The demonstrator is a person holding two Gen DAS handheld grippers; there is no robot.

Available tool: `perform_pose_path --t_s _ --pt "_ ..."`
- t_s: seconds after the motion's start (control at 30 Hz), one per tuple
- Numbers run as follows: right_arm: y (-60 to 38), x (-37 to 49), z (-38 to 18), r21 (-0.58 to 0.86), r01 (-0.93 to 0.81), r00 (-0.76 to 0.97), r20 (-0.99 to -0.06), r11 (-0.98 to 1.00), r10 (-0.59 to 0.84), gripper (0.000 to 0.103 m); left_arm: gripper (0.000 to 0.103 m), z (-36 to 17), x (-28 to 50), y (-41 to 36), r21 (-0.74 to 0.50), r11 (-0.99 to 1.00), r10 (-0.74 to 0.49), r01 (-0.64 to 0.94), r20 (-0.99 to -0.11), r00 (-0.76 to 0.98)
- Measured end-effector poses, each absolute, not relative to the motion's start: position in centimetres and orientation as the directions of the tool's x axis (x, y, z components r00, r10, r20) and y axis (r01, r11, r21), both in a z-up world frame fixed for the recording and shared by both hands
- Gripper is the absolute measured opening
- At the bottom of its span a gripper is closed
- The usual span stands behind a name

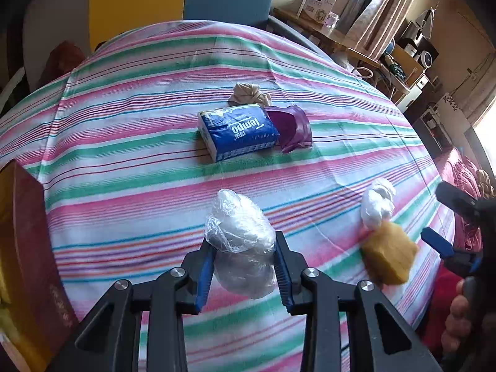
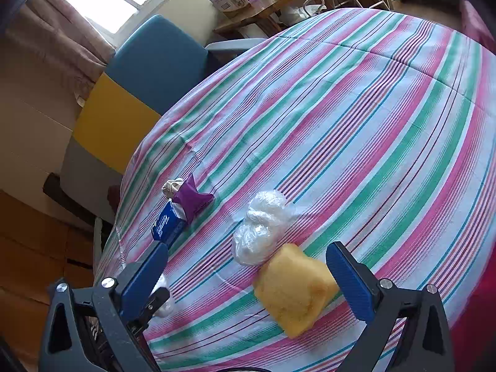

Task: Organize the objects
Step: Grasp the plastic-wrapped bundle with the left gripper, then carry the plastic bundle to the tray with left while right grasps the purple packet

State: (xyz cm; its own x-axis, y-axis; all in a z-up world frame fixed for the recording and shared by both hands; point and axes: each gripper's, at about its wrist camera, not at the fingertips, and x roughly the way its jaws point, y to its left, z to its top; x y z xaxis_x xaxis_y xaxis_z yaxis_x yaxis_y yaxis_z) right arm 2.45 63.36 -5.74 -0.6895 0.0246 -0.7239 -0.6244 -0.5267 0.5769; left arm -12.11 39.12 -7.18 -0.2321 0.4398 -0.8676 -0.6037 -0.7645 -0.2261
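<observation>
My left gripper [image 1: 245, 266] is shut on a clear plastic bundle [image 1: 240, 241], held just above the striped tablecloth [image 1: 124, 167]. A yellow sponge [image 1: 389, 255] lies to its right with a white plastic bundle [image 1: 378, 206] behind it. My right gripper [image 2: 248, 282] is open, its fingers either side of the yellow sponge [image 2: 293, 290], not touching it. The white plastic bundle [image 2: 260, 228] lies just beyond the sponge. A blue Tempo tissue pack [image 1: 237, 131], a purple packet [image 1: 293, 127] and a beige cloth knot [image 1: 248, 93] lie together further back.
A brown box [image 1: 28, 263] stands at the table's left edge. A blue and yellow chair [image 2: 136, 83] stands behind the table. Shelves and desks with boxes [image 1: 319, 3] fill the room beyond. The right gripper [image 1: 449, 232] shows at the left view's right edge.
</observation>
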Motion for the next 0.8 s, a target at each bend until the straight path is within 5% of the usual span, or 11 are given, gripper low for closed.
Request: perform_pose_path --t_s 0.23,0.4,0.5,0.8 --pt "61.6 1.1 -5.4 0.498 -0.599 -0.655 -0.755 -0.628 0.026 0.099 0.035 -2.7 -7.9 34.0 -0.250 -0.715 0.519 -0.652 -0.816 -0.255" --pt "59.2 -1.1 -4.7 0.387 -0.540 -0.613 -0.790 -0.747 0.033 0.072 0.035 -0.8 -6.6 29.7 -0.264 -0.705 0.554 -0.658 -0.785 -0.279" --pt "58.2 -3.4 -3.9 0.307 -0.495 -0.599 -0.798 -0.813 0.063 0.066 0.035 -0.8 -6.4 27.1 -0.267 -0.715 0.557 -0.645 -0.777 -0.295" --pt "57.8 -13.9 -5.6 0.094 -0.418 -0.499 -0.855 -0.904 0.142 0.060 0.035 -1.3 -7.5 19.1 -0.346 -0.773 0.562 -0.531 -0.761 -0.323"
